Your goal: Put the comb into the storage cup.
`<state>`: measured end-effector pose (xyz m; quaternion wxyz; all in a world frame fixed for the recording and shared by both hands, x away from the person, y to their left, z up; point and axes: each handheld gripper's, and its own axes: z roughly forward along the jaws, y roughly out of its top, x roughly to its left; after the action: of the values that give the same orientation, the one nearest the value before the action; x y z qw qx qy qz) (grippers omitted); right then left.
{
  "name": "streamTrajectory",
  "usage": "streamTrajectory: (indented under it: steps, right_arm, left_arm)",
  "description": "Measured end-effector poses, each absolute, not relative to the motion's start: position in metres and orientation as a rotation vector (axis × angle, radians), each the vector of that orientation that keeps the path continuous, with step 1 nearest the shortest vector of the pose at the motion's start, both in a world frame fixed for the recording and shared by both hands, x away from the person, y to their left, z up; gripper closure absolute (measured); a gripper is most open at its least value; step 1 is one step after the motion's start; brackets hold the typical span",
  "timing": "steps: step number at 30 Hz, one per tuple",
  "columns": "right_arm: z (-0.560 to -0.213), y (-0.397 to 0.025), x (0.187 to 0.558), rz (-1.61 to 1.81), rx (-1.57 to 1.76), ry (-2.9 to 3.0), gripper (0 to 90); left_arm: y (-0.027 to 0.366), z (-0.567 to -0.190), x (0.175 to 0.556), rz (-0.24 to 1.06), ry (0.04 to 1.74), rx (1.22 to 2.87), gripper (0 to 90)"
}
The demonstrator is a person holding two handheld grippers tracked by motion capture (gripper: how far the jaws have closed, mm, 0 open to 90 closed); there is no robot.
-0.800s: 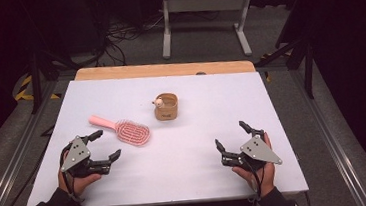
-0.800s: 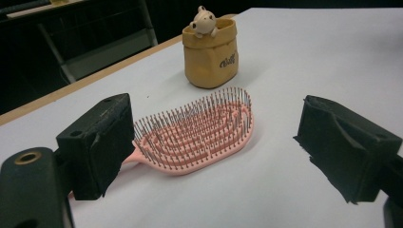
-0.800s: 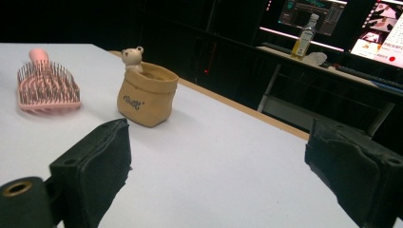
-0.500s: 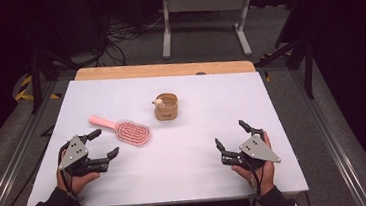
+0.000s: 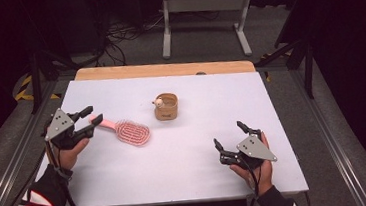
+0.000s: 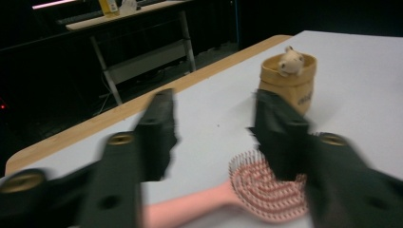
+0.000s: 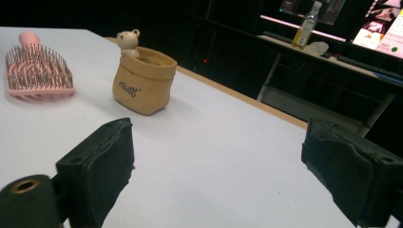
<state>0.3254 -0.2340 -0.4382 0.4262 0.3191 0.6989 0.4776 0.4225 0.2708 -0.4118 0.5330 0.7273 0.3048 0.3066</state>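
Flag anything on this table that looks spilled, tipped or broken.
Nothing stands out. The pink plastic hairbrush lies flat, bristles up, and the small tan fabric pouch with a bear figure stands upright on the white table, nothing spilled.

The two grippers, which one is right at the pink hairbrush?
The left gripper, open jaws over the pink plastic hairbrush's handle; the right gripper sits apart.
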Motion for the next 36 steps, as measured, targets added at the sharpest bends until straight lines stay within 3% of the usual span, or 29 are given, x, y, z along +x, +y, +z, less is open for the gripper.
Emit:
streamTrajectory:
  steps: [1, 6, 17, 36]
  right_arm:
    - [-0.440, -0.233, 0.326, 1.183, 0.799, 1.758, 11.1]
    - [-0.444, -0.231, 0.330, 1.165, 0.802, 1.805, 11.3]
    - [-0.453, -0.219, 0.337, 1.104, 0.774, 1.884, 11.6]
    - [-0.456, -0.214, 0.337, 1.032, 0.706, 1.988, 11.8]
  left_arm:
    - [0.272, -0.412, 0.438, 0.712, 0.763, 1.761, 75.0]
    - [0.274, -0.425, 0.466, 0.659, 0.828, 1.822, 89.9]
    - [0.258, -0.458, 0.498, 0.612, 0.966, 2.012, 90.0]
    - [0.250, -0.463, 0.501, 0.579, 1.020, 2.194, 90.0]
